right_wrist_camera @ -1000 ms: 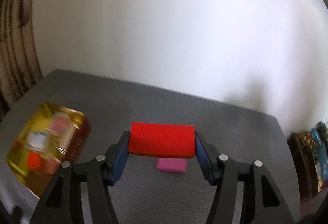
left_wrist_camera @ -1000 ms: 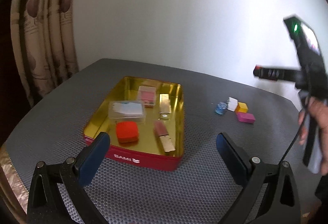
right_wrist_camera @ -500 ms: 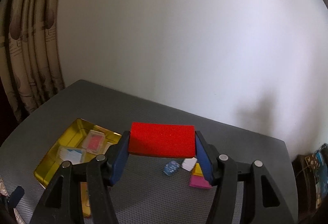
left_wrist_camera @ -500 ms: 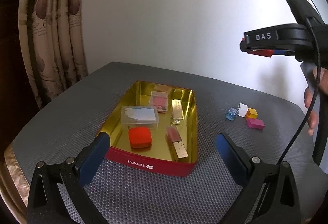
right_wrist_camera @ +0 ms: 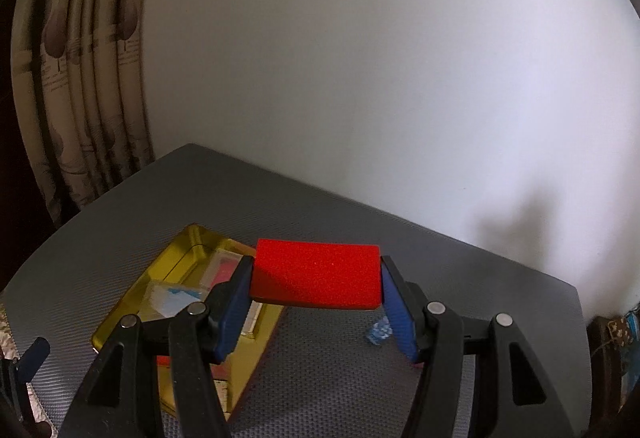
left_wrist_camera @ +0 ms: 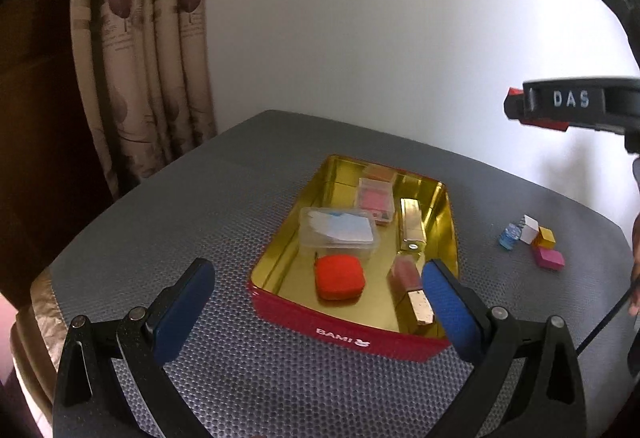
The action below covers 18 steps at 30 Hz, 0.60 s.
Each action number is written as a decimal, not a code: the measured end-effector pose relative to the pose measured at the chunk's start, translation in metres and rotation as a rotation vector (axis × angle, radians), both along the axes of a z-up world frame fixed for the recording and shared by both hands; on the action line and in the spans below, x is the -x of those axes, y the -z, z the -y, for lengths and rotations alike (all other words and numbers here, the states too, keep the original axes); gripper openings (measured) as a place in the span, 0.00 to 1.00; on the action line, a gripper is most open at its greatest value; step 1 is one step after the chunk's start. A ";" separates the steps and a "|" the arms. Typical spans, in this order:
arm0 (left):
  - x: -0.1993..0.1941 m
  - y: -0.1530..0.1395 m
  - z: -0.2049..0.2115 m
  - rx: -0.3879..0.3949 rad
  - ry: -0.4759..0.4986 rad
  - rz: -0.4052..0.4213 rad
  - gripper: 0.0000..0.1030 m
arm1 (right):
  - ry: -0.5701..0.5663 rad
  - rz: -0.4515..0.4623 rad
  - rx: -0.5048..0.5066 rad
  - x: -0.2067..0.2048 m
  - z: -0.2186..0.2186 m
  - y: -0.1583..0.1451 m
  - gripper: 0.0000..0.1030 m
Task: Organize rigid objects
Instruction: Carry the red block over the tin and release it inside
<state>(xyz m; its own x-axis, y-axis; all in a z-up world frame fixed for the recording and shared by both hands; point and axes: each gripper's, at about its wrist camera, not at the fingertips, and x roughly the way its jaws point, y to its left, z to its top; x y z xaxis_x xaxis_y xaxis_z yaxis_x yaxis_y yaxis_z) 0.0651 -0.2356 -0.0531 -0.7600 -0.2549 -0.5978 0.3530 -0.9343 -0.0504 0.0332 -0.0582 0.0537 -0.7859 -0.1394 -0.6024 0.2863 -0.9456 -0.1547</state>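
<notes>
Red block (right_wrist_camera: 316, 278): hanging in air above gold tin (right_wrist_camera: 176, 258), clamped by short ends between my right gripper (right_wrist_camera: 316, 284) pads. Looking flat, stiff, light, grainy-faced; judging slip unlikely. Left gripper (left_wrist_camera: 316, 304) gaping empty near tin front wall. Small blocks (left_wrist_camera: 536, 242) waiting on mat.

This is looking like a room in a home: a beige patterned curtain (left_wrist_camera: 148, 69) is hanging in folds beside a plain white wall (left_wrist_camera: 360, 29), and a grey textured table (left_wrist_camera: 224, 205) is standing against it, bearing a red "BAMI" biscuit tin (left_wrist_camera: 348, 334) that is holding small household bits.
</notes>
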 end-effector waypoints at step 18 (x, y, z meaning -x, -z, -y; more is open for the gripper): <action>-0.012 -0.017 0.101 -0.016 -0.272 -0.049 0.99 | -0.269 0.255 -0.043 -0.018 0.047 0.085 0.60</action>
